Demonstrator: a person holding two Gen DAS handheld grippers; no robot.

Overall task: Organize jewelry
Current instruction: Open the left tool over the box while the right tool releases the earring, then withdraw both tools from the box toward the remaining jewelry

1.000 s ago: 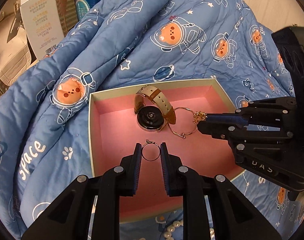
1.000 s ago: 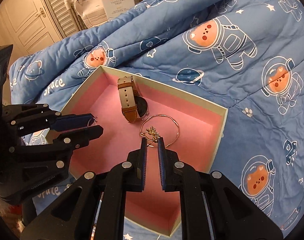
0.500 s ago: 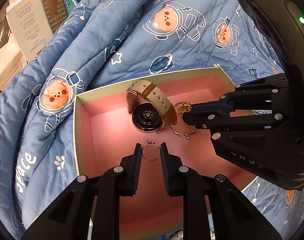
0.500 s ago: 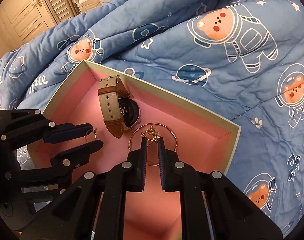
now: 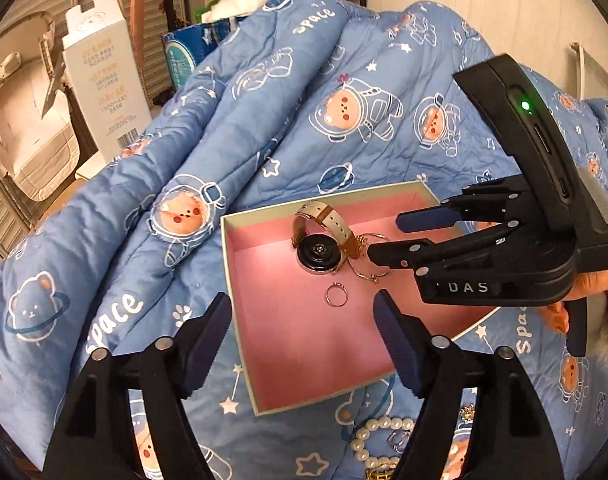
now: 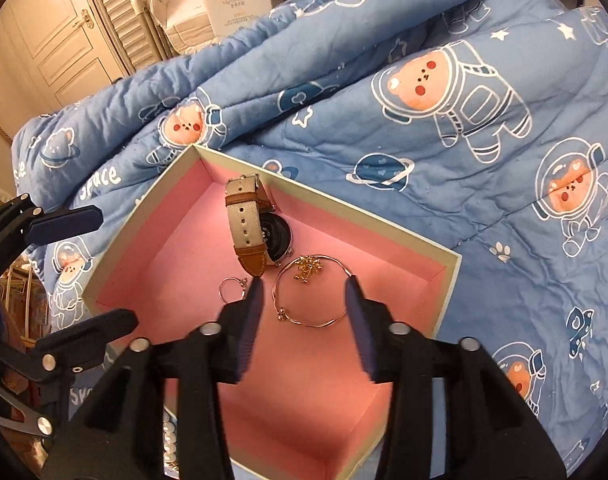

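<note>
Watch (image 6: 260, 228), ring (image 5: 335, 295) and gold bangle (image 6: 309, 296) lie seemingly flat inside pink-lined box (image 6: 449, 280).

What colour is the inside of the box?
Pink inside the box, with a pale cream rim; clearest in the right wrist view.

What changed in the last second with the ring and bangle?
Both were let go. The left gripper opened, leaving the ring on the pink tray; the right gripper opened off the gold bangle. The watch stayed put.
</note>
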